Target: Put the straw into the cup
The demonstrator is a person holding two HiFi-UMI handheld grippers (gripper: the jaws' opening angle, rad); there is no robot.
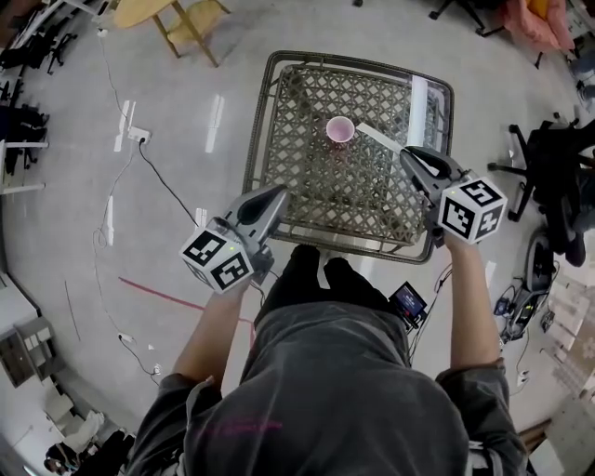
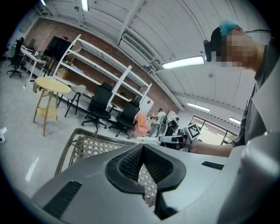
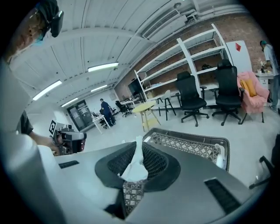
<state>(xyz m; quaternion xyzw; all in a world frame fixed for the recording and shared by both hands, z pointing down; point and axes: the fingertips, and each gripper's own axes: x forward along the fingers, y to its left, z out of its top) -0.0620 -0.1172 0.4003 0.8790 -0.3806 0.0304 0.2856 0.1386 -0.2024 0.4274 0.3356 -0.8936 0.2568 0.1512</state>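
A pink cup (image 1: 339, 129) stands upright on the far middle of a woven wicker table (image 1: 279, 139). My right gripper (image 1: 409, 154) hovers over the table's right side, shut on a white paper-wrapped straw (image 1: 379, 137) that points left toward the cup and ends just short of it. The right gripper view shows the straw (image 3: 136, 159) pinched between the dark pads. My left gripper (image 1: 272, 197) hangs over the table's front left corner with its jaws together and nothing between them. In the left gripper view, the right gripper (image 2: 171, 140) and the straw (image 2: 146, 139) appear ahead.
A second white strip (image 1: 418, 98) lies along the table's right rim. Office chairs (image 1: 548, 177) and gear stand to the right, a yellow wooden stool (image 1: 181, 23) at the far left, and cables (image 1: 158, 177) run over the floor on the left.
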